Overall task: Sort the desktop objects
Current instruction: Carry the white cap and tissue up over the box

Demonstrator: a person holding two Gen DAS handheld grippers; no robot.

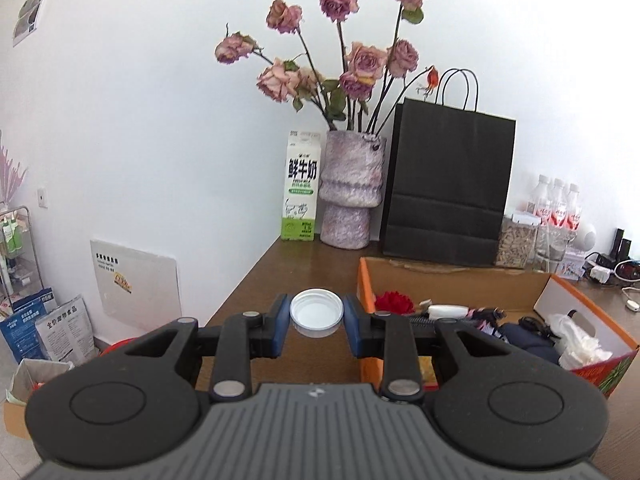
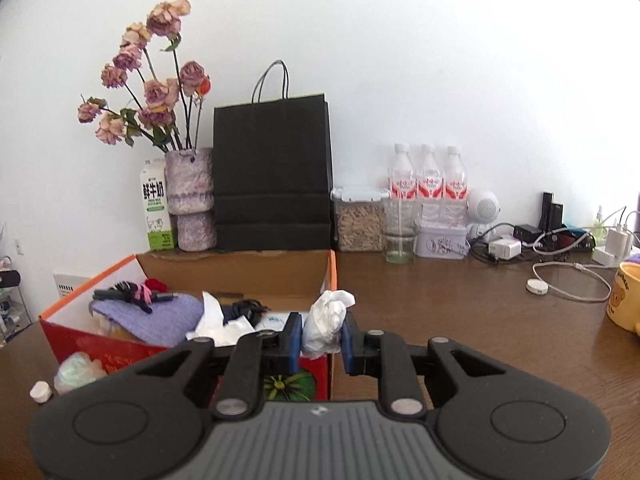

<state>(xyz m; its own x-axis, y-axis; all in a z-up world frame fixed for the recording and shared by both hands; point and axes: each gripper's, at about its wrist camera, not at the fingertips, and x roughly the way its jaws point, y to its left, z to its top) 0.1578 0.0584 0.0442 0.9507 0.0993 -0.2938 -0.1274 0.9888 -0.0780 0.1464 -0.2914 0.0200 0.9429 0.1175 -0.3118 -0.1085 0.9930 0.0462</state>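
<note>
Left claw (image 1: 316, 316) clamps white lid (image 1: 316, 309) beside box rim (image 1: 366, 280); right claw (image 2: 322, 334) clamps tissue (image 2: 326, 320).

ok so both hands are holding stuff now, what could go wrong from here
1. The left gripper pinches the white lid only at its rim edges, so it could pop out or tilt before it reaches the cardboard box.
2. The right gripper squeezes a soft tissue wad; it may slip free or snag on the loose tissue already in the box.
</note>
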